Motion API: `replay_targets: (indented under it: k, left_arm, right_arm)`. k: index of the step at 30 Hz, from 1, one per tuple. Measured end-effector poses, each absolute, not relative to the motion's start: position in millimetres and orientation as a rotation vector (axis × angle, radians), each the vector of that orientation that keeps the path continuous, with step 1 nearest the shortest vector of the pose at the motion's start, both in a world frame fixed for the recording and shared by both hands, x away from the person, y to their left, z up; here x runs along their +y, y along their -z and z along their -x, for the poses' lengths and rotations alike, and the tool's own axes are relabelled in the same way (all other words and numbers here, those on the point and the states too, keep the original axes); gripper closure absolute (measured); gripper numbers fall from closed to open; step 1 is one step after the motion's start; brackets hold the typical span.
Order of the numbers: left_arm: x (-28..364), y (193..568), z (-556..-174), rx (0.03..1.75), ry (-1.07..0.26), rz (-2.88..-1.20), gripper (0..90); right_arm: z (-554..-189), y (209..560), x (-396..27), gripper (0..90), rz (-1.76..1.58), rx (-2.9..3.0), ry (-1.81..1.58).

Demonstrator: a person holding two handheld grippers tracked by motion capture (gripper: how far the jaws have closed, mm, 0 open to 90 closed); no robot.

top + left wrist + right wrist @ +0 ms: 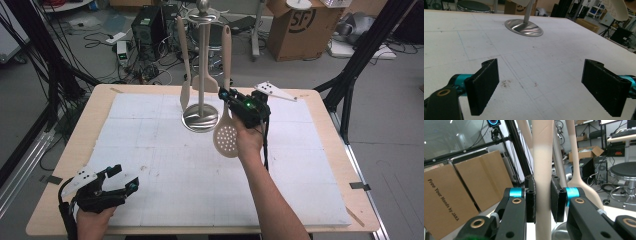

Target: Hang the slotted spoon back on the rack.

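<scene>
Right claw [226, 95] clamped on the handle of a slotted spoon [226, 136], held upright above the mat w/ its perforated bowl hanging below the jaws, just right of the utensil stand [201, 65]; left claw [122, 176] rests wide open & empty at the near-left corner of the table [320, 107]. Likely step: getting the spoon's handle end on or off the stand's top ring, so keep it vertical, grip firm. Hanging spatulas [184, 75] crowd the claw's left; open room lies right & toward the person.

Slotted spoon [615, 8] bowl cut by top edge in left gripper view. Spoon handle cut top and bottom in right gripper view. Stand [524, 26] post cut by top edge.
</scene>
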State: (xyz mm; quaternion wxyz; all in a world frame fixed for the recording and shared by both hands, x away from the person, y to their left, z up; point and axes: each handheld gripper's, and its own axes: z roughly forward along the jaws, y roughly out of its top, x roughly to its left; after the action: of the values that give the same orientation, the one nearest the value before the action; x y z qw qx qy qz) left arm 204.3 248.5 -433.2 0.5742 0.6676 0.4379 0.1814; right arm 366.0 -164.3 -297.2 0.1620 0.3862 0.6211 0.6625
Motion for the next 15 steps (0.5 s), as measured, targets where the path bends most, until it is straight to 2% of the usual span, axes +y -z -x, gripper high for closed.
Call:
replay_targets:
  k: [15]
  left_arm:
    - [248.2,433.4,-203.7,1.024,-0.42,-1.566,15.1]
  right_arm:
    - [-386.5,285.3,-158.3,77.8,-1.121,1.801,-1.871]
